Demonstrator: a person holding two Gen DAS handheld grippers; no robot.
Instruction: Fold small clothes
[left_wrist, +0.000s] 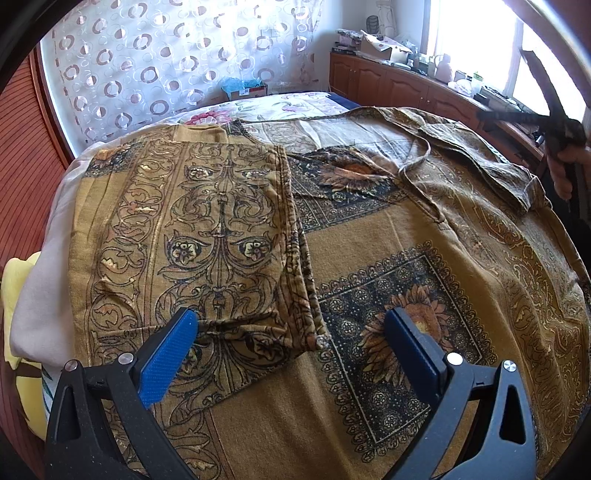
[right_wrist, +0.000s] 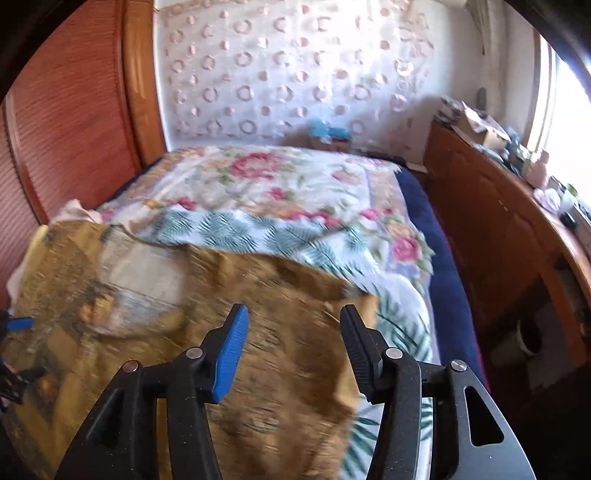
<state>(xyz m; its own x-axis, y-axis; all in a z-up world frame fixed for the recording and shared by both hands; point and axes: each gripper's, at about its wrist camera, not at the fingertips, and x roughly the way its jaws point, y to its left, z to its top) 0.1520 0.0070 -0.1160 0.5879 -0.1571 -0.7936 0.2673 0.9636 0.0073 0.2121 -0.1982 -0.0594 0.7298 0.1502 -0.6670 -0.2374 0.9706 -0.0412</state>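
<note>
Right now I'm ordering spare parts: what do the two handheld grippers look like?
Both match. The left gripper and right gripper each have a matte black frame with triangular cut-outs and round silver pivot pins. Each carries two fingers with blue ribbed pads. No cables, markings or sleeves show.

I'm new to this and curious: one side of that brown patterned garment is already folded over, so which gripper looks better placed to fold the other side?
Probably the right gripper: it hangs open over the brown patterned garment near its unfolded edge. The left gripper sits open at the folded flap.
</note>
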